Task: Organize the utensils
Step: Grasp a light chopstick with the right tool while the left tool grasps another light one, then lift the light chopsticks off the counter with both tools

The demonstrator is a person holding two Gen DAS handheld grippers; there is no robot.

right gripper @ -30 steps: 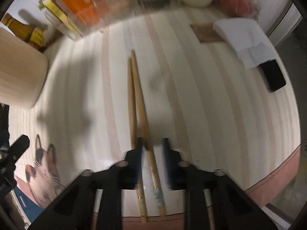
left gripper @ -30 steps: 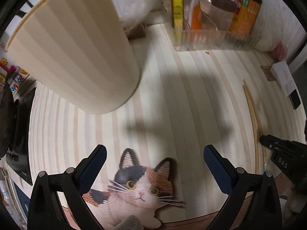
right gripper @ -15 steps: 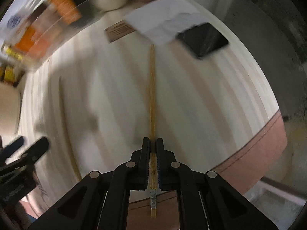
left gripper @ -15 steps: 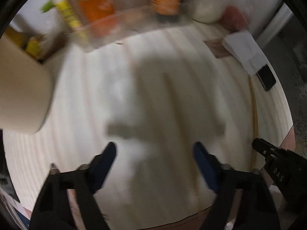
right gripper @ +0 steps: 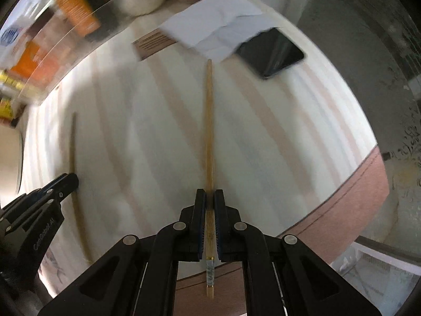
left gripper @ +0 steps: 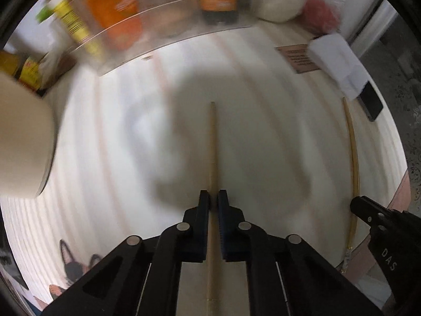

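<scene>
Over a pale striped tabletop (left gripper: 110,158), each of two hand-held grippers clamps a single wooden chopstick. The left gripper (left gripper: 213,197) has its jaws clenched on one chopstick (left gripper: 212,142), whose shaft runs up the middle of its view, tip toward the clear plastic bin (left gripper: 168,39) of packets at the table's far edge. The right gripper (right gripper: 209,197) pinches the second chopstick (right gripper: 209,121) near its decorated end; that tip reaches toward a white paper (right gripper: 213,31) and a black phone (right gripper: 271,52) lying beside it. A cream-coloured cylindrical holder (left gripper: 21,137) stands on the table left of the left gripper.
</scene>
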